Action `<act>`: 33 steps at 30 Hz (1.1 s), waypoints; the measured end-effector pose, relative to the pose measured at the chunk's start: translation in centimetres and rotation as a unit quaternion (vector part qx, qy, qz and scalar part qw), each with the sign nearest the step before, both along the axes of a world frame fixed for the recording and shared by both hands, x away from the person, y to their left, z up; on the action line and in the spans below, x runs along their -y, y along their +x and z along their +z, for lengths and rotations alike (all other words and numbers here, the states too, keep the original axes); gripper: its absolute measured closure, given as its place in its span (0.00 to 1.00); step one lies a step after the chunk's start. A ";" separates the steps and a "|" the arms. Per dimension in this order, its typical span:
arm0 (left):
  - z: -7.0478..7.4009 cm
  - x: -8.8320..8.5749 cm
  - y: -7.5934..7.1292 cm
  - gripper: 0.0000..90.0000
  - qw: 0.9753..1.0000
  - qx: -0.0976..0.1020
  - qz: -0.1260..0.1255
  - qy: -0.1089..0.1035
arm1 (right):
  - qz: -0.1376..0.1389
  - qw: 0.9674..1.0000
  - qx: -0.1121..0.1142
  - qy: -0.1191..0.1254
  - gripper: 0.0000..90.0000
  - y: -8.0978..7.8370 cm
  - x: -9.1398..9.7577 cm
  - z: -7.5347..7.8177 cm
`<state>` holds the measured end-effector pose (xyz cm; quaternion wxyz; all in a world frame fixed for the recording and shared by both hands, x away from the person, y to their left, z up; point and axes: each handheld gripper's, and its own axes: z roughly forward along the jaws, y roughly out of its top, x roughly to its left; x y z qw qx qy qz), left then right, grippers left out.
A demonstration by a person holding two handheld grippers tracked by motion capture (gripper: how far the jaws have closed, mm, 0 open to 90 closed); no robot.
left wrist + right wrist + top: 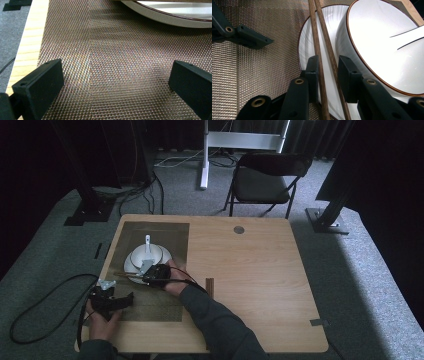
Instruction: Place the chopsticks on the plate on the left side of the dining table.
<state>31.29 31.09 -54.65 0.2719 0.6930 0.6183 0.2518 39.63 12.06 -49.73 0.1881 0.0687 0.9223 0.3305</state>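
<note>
Right gripper (pixel 327 75) is straddling a pair of wooden chopsticks (pixel 319 50) at frame centre, jaws flanking both sticks with a gap showing, not clamped; the chopsticks are lying across a white plate (pixel 308 45) beside a white bowl (pixel 382 47). Left gripper (pixel 116 82), lower frame, is hovering with jaws wide apart over the woven placemat (pixel 112 50).

The high view is dimly lit with black surroundings, while sharp close-ups show glare on the bowl (pixel 387 50) and sheen on the mat (pixel 112 62).
</note>
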 end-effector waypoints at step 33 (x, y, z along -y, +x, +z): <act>0.0 0.0 0.0 0.00 1.000 0.000 0.000 0.000 | -0.013 1.000 0.004 0.008 0.88 0.1 1.5 -0.4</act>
